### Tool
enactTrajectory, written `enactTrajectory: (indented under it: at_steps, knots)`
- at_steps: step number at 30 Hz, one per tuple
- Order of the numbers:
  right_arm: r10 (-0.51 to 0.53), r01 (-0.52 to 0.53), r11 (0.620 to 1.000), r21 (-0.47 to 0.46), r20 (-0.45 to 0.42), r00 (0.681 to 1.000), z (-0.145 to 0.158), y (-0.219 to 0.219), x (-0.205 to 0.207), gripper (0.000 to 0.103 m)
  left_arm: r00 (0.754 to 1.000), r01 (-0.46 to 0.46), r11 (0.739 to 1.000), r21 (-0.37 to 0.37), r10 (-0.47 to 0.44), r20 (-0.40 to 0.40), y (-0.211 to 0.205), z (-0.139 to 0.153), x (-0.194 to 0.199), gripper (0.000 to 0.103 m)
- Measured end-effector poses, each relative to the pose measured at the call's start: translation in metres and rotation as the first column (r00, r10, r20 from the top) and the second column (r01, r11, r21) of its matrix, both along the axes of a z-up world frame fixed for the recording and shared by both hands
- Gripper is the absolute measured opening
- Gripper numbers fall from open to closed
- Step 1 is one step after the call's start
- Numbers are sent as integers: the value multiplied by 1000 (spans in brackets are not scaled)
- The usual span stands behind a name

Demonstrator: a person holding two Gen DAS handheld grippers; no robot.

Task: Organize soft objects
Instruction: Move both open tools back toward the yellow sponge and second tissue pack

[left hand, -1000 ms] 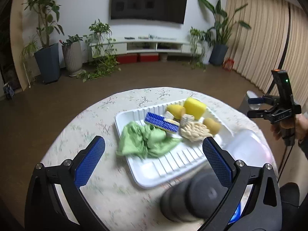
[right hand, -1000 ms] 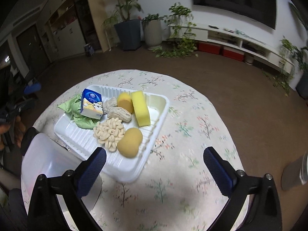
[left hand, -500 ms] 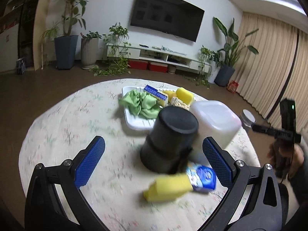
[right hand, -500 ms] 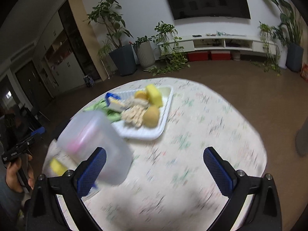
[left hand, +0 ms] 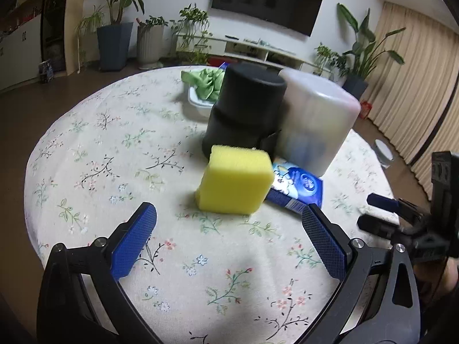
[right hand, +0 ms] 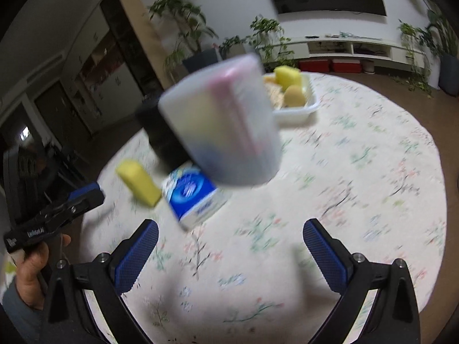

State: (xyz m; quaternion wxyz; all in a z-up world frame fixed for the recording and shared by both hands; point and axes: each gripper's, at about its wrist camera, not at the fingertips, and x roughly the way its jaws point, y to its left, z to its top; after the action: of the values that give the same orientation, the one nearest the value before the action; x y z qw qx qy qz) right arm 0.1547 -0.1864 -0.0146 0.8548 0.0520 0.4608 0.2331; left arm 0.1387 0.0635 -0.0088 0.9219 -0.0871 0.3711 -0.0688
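Left claw (left hand: 229, 223) wide, holds nothing, low over table (left hand: 114, 132). Yellow sponge (left hand: 235, 180) sits just ahead, touching blue carton (left hand: 298, 190). Black tub (left hand: 243, 111) and cloudy tub (left hand: 312, 126) stand behind. Right claw (right hand: 229, 240) wide too, empty, picture blurry. Step looks like: go for sponge. Next: slide forward, fingers either side, squeeze gently. Sponge squishy, may bend.

Dim indoor light, soft shadows, fisheye-bent dark corners, right wrist view heavily motion-blurred

left gripper (left hand: 228, 233) jaws apart | yellow sponge (left hand: 236, 182) ahead, touching blue carton (left hand: 298, 190)
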Motion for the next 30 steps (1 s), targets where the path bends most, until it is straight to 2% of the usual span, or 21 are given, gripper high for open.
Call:
enactTrajectory:
  at_steps: [2,8,12,19,22,25,30]
  knots:
    - [7,-7,999,-38,-12,1000,-8,9,-4,103,1000,-17,1000,16,17,3,0,-2,0,103]
    - [29,-30,994,-101,-11,1000,-15,23,-6,103,998,-26,999,20,27,-53,1,-14,9,103]
    - [40,-41,993,-112,-13,999,-16,28,-2,103,998,4,997,73,0,-56,-3,-11,20,103]
    - [61,-63,987,-145,-13,998,-16,41,6,103,994,26,991,133,-11,-112,-11,-19,45,103]
    - [66,-67,985,-157,-11,998,-17,44,8,103,990,5,993,119,11,-138,-6,-25,52,103]
    - [69,-70,984,-161,-11,998,-18,45,10,103,989,-5,998,58,14,-146,2,-29,54,102]
    - [72,-73,984,-165,-11,997,-19,49,14,103,991,0,999,54,8,-135,0,-28,53,101]
